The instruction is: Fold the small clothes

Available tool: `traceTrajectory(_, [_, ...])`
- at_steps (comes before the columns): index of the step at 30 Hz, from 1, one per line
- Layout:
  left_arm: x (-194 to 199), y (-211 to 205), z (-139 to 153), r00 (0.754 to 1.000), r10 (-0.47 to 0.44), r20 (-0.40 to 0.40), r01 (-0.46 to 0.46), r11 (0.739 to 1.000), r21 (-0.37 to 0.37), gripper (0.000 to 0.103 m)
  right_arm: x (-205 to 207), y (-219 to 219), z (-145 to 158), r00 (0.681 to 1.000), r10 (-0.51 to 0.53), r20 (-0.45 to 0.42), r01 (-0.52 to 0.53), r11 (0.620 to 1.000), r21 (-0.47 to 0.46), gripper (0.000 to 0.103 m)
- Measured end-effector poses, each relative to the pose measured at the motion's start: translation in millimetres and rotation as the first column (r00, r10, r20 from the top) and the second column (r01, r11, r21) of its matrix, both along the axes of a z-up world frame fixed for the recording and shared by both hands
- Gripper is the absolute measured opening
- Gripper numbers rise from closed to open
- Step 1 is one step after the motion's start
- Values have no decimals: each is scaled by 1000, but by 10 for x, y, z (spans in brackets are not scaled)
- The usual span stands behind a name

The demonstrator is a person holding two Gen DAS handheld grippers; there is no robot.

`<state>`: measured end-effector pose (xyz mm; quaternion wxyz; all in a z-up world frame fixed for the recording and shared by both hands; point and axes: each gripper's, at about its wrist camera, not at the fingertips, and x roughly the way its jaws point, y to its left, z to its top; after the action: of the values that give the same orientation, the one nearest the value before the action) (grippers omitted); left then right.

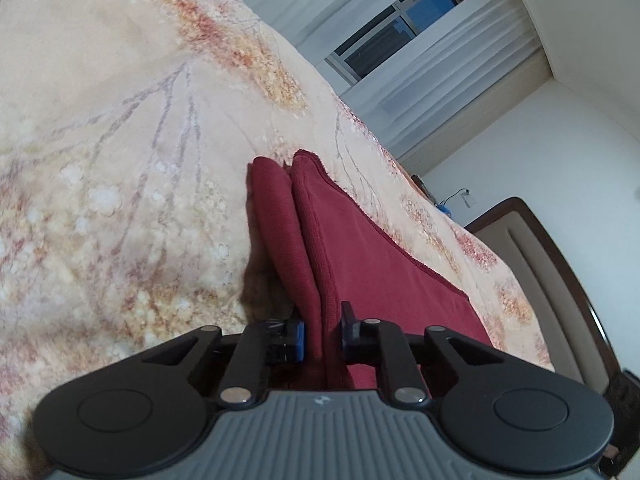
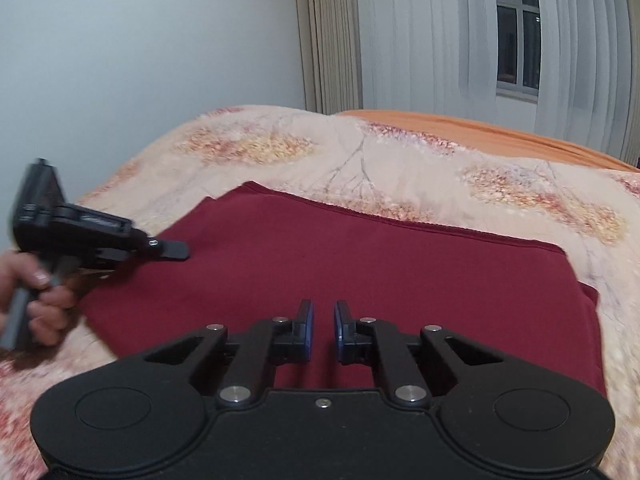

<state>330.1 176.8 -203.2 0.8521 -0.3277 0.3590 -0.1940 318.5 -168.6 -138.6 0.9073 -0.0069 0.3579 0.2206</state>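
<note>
A dark red garment [image 2: 360, 272] lies folded flat on the floral bedspread [image 2: 400, 168]. In the left wrist view its folded edge [image 1: 312, 248] runs up between the fingers of my left gripper [image 1: 322, 336], which is shut on that edge. The left gripper also shows in the right wrist view [image 2: 176, 250] at the garment's left side, held by a hand. My right gripper [image 2: 323, 328] hovers over the garment's near edge, jaws slightly apart with nothing between them.
The bed's brown headboard [image 1: 560, 280] is at the right in the left wrist view. An orange sheet [image 2: 480, 132] lies at the far side of the bed. Curtains and a window [image 2: 516, 32] stand behind.
</note>
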Motion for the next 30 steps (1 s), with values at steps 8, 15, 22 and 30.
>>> traceTrajectory(8, [-3, -207, 308, 999, -39, 39, 36, 998, 54, 12, 259, 35, -539, 990, -29, -134, 30, 1000, 5, 6])
traceTrajectory(15, [-61, -800, 949, 983, -133, 128, 108, 977, 186, 12, 167, -581, -459, 970, -116, -214, 189, 913, 363, 17])
traceTrajectory(22, [97, -2135, 1113, 951, -289, 106, 236, 907, 348, 12, -123, -1476, -485, 926, -226, -301, 359, 770, 528, 20])
traceTrajectory(30, [30, -2932, 665, 932, -363, 26, 299, 805, 512, 18, -308, -2058, -533, 907, -228, -354, 410, 670, 619, 35])
